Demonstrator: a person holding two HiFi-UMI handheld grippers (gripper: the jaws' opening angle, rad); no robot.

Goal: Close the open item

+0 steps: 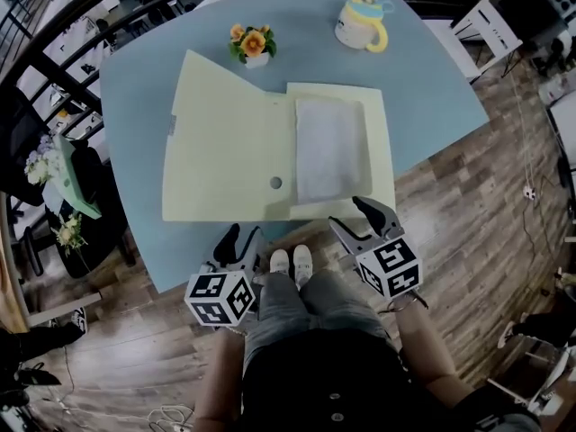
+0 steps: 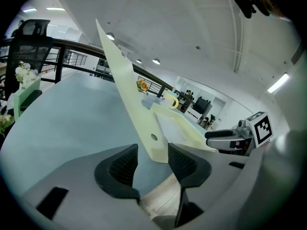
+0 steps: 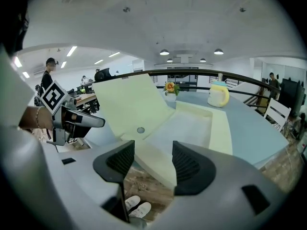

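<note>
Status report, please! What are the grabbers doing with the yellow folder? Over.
Yellow folder lies open, not gripped. Left gripper, right gripper open, empty, by its near edge. Flowerpot and mug beyond, not blocking.

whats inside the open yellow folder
In the yellow folder, a white sheet lies in the right half; the left flap is bare but for a round stud. Anything under the sheet is covered.

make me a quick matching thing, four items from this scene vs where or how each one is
1 folder
2 mug
3 flowers
4 right tongs

a far right part of the table
b jaws apart, at the table's near edge
c lying open, white sheet inside
d far side, left of the mug

Pairs: 1-c, 2-a, 3-d, 4-b
</note>
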